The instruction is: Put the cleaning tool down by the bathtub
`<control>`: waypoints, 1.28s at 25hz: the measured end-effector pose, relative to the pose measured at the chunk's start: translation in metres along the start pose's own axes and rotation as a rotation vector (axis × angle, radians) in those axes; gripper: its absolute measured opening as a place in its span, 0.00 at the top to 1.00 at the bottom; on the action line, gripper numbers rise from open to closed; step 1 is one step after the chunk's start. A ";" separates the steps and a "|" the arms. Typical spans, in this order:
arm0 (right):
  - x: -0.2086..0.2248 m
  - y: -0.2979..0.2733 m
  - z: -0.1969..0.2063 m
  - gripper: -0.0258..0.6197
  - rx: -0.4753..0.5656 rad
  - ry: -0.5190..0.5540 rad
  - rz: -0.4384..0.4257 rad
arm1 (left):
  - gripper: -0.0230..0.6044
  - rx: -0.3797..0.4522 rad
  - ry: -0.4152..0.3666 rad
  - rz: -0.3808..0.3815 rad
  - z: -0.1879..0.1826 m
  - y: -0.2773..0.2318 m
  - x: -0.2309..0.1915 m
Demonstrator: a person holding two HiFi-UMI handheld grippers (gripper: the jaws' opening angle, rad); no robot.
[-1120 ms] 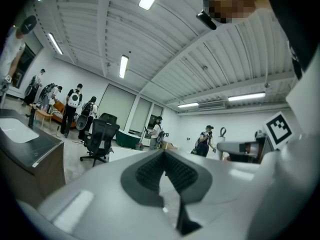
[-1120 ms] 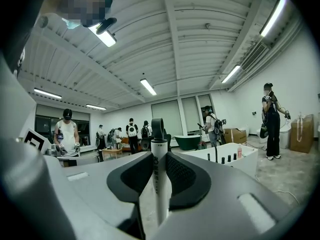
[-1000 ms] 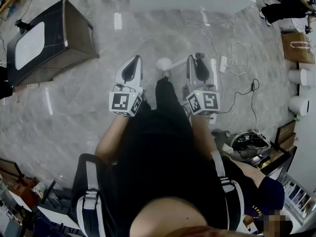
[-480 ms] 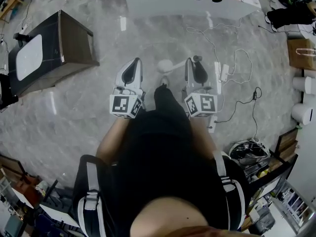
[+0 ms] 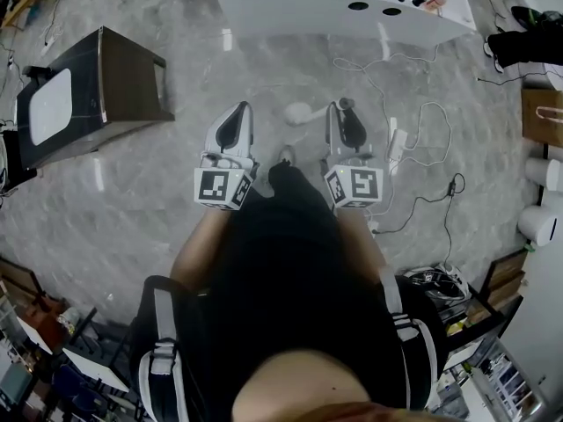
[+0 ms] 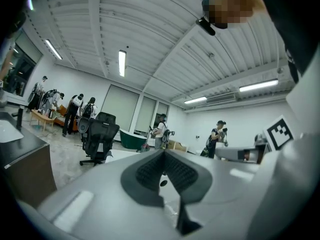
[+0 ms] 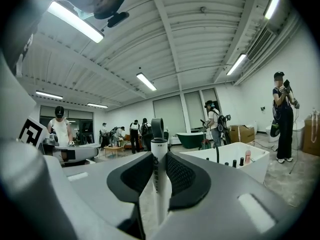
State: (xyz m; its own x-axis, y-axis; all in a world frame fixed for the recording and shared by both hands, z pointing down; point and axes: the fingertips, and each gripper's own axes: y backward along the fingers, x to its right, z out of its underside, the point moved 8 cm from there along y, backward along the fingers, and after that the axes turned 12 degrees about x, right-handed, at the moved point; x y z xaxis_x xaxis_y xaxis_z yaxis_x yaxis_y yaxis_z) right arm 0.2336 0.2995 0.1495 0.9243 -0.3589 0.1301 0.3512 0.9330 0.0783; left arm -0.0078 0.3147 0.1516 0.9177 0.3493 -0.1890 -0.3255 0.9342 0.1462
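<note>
A white long-handled cleaning tool [image 7: 158, 184] with a grey hanging loop stands upright between the pads of my right gripper [image 7: 157, 156], which is shut on its handle. From the head view, its round white head [image 5: 296, 112] sticks out left of the right gripper [image 5: 339, 105], above the grey floor. The white bathtub [image 5: 334, 9] lies ahead at the top of that view, with dark taps along its rim. The bathtub [image 7: 235, 160] also shows to the right in the right gripper view. My left gripper [image 5: 239, 106] is held level beside the right one, its jaws together and empty [image 6: 162, 154].
A dark cabinet with a white basin [image 5: 97, 82] stands on the left. Cables and a power strip [image 5: 396, 134] trail over the floor at right, near a paper bag [image 5: 541, 112] and white rolls [image 5: 538, 222]. An office chair [image 6: 100, 134] and several people stand farther off.
The person has walked forward, so the bathtub shows larger and nearer. Both grippers travelled along side by side. The right one still holds the tool.
</note>
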 end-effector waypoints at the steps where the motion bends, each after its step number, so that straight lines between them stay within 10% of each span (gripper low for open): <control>1: 0.007 -0.004 0.002 0.83 -0.004 -0.005 -0.006 | 0.95 0.000 -0.004 -0.007 0.002 -0.005 0.003; 32: 0.050 -0.142 0.038 0.83 -0.018 0.012 -0.003 | 0.95 -0.006 -0.052 0.048 0.033 -0.136 -0.059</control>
State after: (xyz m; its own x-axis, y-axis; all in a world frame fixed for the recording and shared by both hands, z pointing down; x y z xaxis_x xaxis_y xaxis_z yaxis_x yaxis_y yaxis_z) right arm 0.2242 0.1481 0.1821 0.9250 -0.3612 0.1177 0.3564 0.9324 0.0607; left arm -0.0104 0.1644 0.1753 0.9114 0.3898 -0.1317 -0.3707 0.9169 0.1480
